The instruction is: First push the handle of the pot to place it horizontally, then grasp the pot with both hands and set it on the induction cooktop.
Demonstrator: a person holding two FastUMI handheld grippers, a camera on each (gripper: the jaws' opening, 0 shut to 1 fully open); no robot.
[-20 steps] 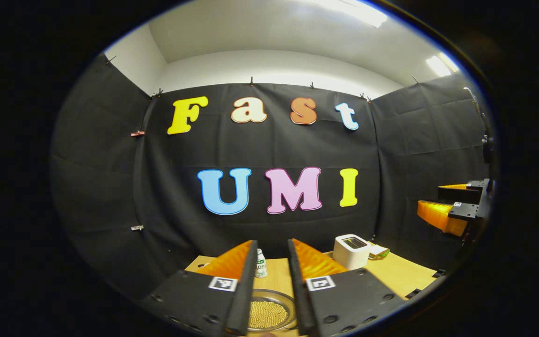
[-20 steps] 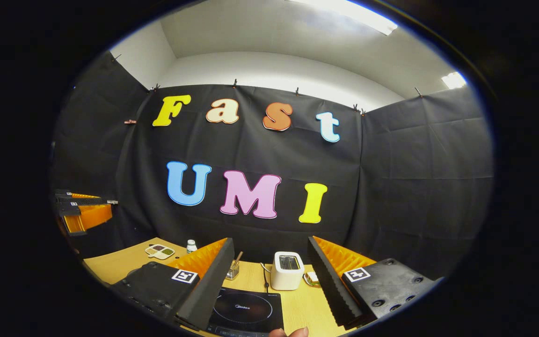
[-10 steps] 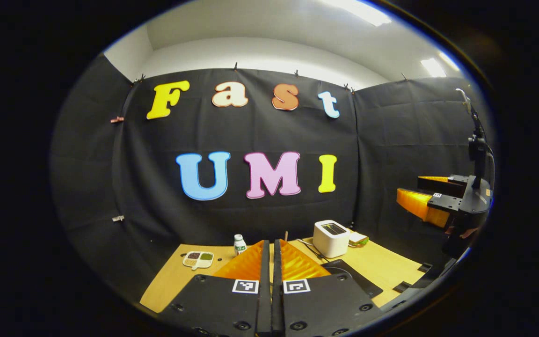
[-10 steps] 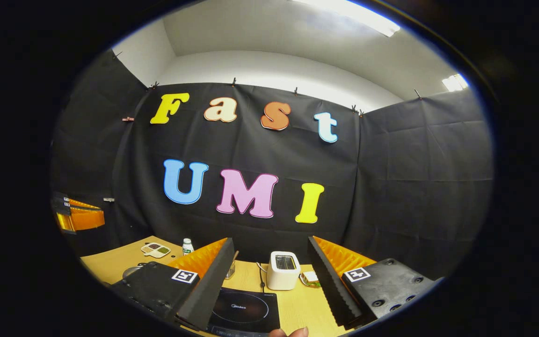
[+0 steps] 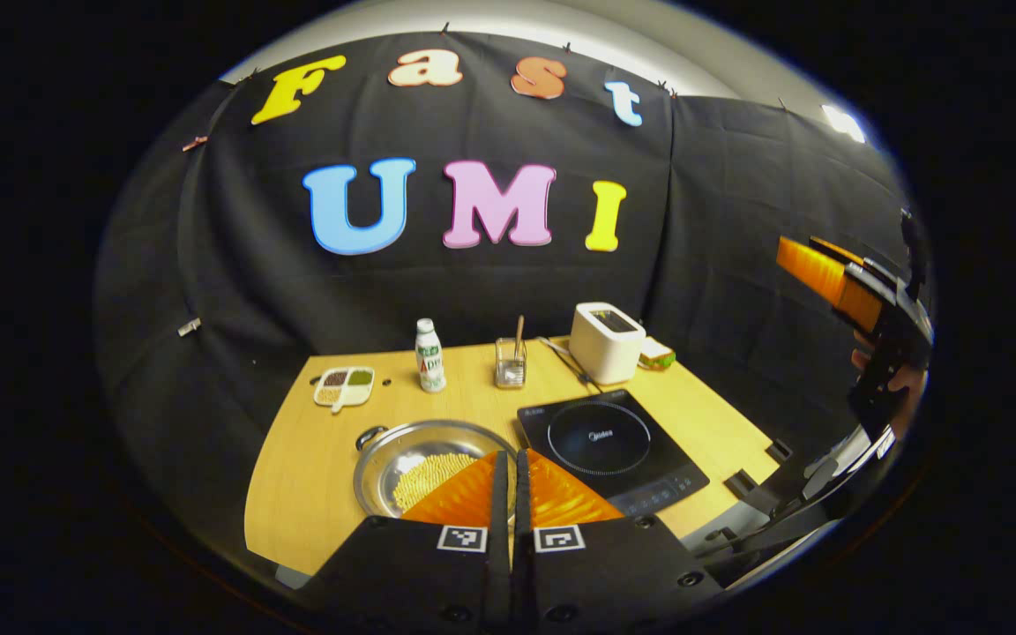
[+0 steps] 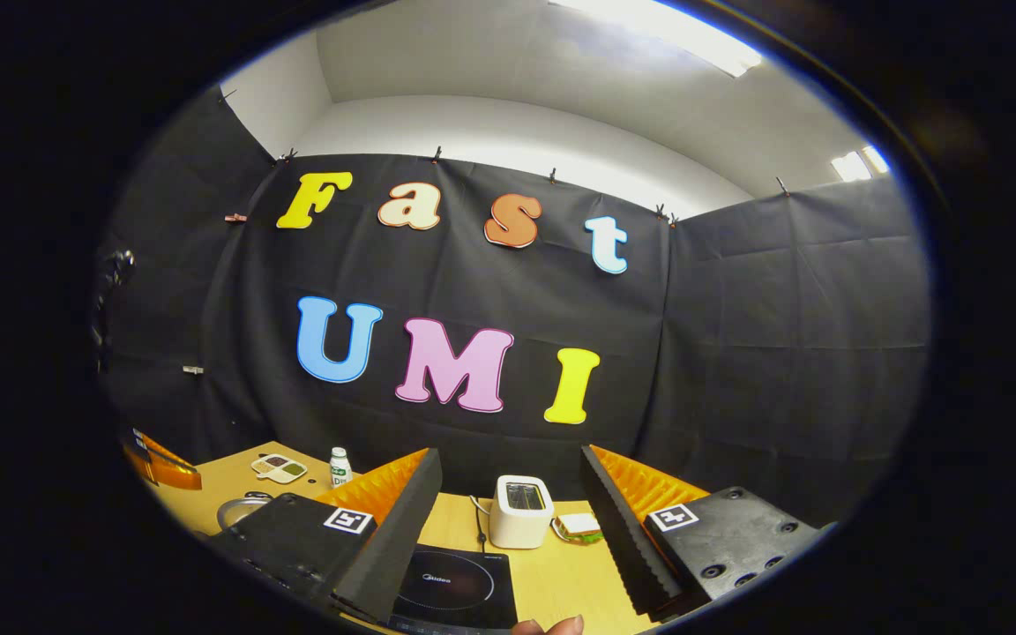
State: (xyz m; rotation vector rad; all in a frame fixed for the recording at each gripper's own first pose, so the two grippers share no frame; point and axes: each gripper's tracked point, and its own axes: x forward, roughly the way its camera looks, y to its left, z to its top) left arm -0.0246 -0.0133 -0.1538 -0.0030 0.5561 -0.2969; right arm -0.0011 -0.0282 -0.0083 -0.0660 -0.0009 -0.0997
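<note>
Pot sits lower centre in the left gripper view, just left of the cooktop. We see the left gripper closed on nothing above it; the right gripper gapes wide, empty, over the table.

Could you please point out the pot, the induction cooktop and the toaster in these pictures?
pot (image 5: 402,443): left gripper view, on its bare inner base.
induction cooktop (image 5: 601,438): left gripper view, on its round heating zone.
toaster (image 5: 603,346): left gripper view, on its front wall.
</note>
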